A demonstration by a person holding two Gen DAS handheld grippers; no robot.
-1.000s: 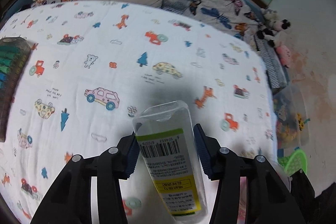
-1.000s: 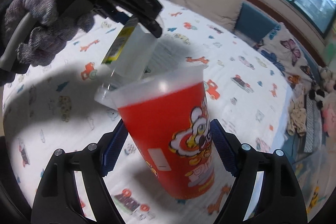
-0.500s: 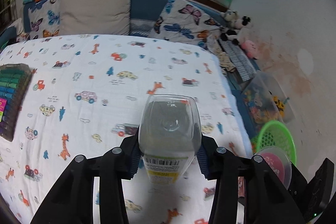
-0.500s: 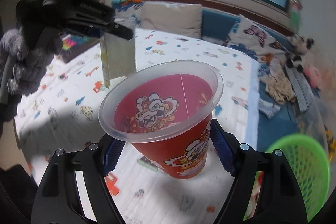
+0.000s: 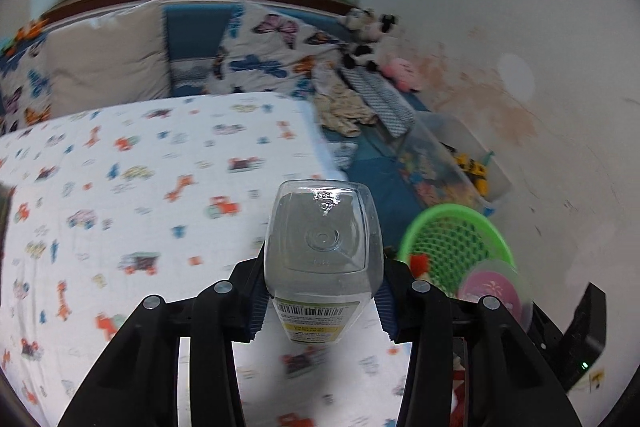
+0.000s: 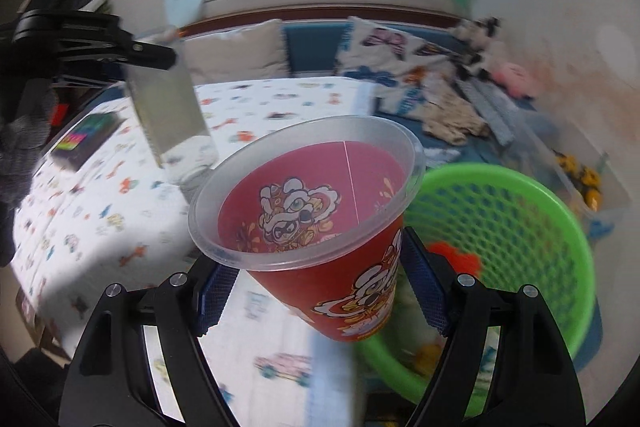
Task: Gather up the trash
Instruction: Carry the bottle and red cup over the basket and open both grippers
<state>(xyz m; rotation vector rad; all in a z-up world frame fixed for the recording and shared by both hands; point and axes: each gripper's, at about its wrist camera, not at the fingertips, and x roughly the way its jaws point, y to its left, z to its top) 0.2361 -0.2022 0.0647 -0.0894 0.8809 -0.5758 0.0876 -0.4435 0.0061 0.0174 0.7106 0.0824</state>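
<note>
Left tongs [image 5: 322, 301] clamped on clear bottle [image 5: 322, 255], base forward. Right tongs [image 6: 320, 295] clamped on red cup [image 6: 320, 227]; green basket [image 6: 520, 227] at 3 o'clock.

There is one clear bottle [image 5: 323, 251], one red cup [image 6: 316, 219] and one green basket [image 6: 504, 227]. Two grippers [image 5: 320, 297] [image 6: 320, 301] show, and three cushions [image 5: 108, 63] line the far side.

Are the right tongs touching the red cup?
Touching. The right wrist view shows the right tongs with both blue pads pressed against the sides of the red cup, holding it tilted above the green basket.
</note>
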